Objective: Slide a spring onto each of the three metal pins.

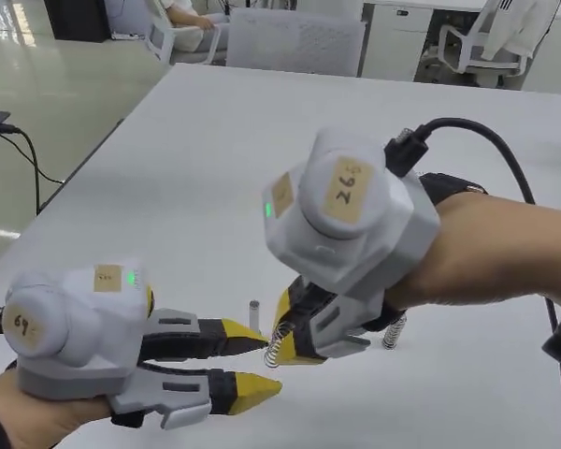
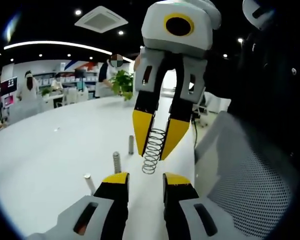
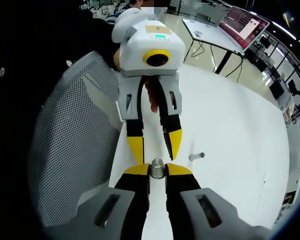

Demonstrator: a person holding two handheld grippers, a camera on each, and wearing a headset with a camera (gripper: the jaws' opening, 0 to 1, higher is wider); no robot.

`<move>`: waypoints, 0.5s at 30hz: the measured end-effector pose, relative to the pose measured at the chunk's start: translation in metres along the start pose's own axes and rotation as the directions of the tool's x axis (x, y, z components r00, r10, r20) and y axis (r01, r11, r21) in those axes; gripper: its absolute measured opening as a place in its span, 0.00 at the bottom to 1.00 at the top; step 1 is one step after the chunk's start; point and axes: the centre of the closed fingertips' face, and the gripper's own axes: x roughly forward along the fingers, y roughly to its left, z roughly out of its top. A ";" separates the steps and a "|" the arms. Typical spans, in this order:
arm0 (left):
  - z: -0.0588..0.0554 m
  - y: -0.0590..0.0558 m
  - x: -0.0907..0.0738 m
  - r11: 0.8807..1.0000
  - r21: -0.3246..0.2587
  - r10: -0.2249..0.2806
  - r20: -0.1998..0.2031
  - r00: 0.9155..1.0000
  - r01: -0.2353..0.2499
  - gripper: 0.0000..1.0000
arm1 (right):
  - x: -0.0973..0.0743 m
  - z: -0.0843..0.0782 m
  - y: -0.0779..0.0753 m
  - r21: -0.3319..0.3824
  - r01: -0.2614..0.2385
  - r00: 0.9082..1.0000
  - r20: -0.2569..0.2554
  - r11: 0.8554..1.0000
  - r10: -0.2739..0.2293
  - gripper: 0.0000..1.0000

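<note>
While the right gripper (image 1: 288, 339) pinches a spring (image 1: 278, 344) in the head view, the left gripper (image 1: 267, 367) sits low-left with its yellow-tipped jaws apart and nothing between them. The two grippers point at each other, tips close. The spring hangs below the right jaws, just above the white table (image 1: 215, 168). One pin (image 1: 254, 313) stands upright on the table just behind the jaw tips. A second spring (image 1: 393, 333) lies on the table behind the right gripper. A black cable (image 1: 486, 140) runs off the right gripper's back, over the person's forearm.

Left gripper view: the left gripper's (image 2: 146, 180) jaws are spread, gap clear. The right gripper (image 2: 154, 146) faces it head-on, clamped on the spring (image 2: 151, 156), coil running down and out past its tips. Three pins stand in a row on the table (image 2: 50, 150) left of the spring: near pin (image 2: 90, 183), middle pin (image 2: 117, 162), far pin (image 2: 131, 145). The spring is beside the far pin, on none of them. A mesh chair back (image 2: 250, 170) is to the right.

Right gripper view: the right gripper's (image 3: 158, 174) jaws are closed on the spring (image 3: 158, 168), seen end-on as a ring between the tips. The left gripper (image 3: 154, 150) is opposite, jaws apart. One pin (image 3: 196, 156) shows on the table (image 3: 230, 130) just right of them. The mesh chair back (image 3: 75, 140) is on the left.
</note>
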 end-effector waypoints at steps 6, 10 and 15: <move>-0.009 0.003 -0.008 0.999 -0.014 0.030 -0.009 1.000 -0.030 0.24 | 0.000 -0.004 -0.002 0.000 0.006 1.000 -0.013 1.000 -0.006 0.08; -0.014 0.006 -0.013 0.998 -0.019 0.055 -0.015 0.998 -0.055 0.28 | 0.000 -0.007 -0.004 -0.001 0.010 1.000 -0.022 1.000 -0.010 0.08; -0.016 0.009 -0.019 0.996 -0.030 0.085 -0.013 0.996 -0.085 0.30 | -0.006 -0.014 -0.012 0.014 0.027 0.999 -0.029 1.000 -0.026 0.08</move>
